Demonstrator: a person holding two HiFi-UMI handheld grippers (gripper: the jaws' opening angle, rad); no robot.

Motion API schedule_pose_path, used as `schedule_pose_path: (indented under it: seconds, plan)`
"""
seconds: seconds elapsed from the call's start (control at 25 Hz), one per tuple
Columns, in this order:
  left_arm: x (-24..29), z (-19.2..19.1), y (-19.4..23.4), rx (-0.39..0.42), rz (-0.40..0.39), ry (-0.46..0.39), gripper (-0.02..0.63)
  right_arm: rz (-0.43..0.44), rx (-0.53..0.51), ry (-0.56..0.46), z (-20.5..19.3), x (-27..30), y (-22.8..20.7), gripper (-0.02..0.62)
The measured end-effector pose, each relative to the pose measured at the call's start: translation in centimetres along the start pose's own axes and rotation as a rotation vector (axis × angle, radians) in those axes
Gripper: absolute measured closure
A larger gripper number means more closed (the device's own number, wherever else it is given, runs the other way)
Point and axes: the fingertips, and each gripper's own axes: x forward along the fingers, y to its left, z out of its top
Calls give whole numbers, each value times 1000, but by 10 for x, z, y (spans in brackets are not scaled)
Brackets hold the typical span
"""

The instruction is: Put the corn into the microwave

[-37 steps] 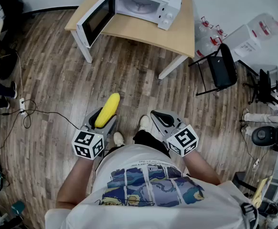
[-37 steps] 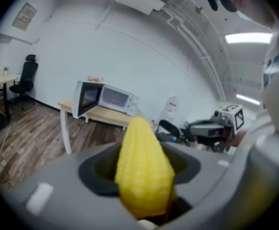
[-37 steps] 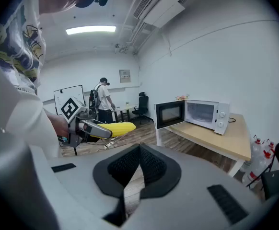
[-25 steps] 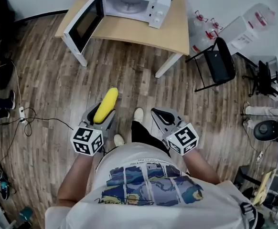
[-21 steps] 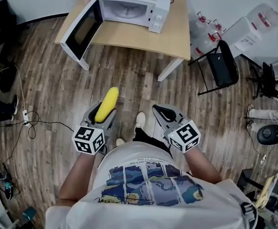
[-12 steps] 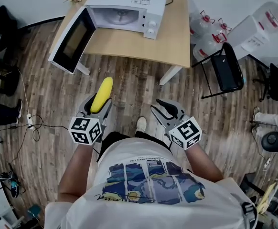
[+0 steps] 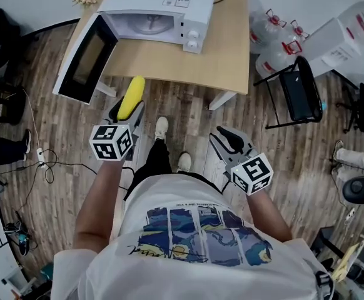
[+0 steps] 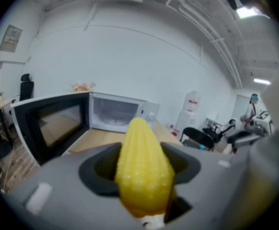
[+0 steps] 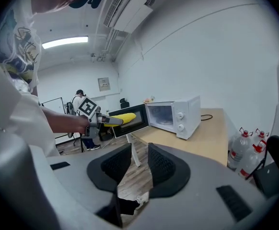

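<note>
Wood floor (image 7: 57, 167) below; left claw (image 7: 126, 111) holds corn (image 7: 131, 97) toward open microwave (image 7: 163, 5).

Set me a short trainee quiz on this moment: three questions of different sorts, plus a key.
1. True or false: the right tool holds nothing.
2. Fill in: the door of the microwave stands ____.
3. Where is the corn? A. in the left tool B. inside the microwave C. in the right tool
Key: 1 true; 2 open; 3 A.
</note>
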Motion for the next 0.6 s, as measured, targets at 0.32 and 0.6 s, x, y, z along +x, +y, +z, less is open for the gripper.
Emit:
schedule_pose_path:
  seconds: [0.32,0.6]
  plan:
    - [87,29,27,5,-18,0,348,-137,46,-6,16,4,-56,495]
    - [173,67,62,41,-21,-2,348,-215,102,-11,43,25,-94,495]
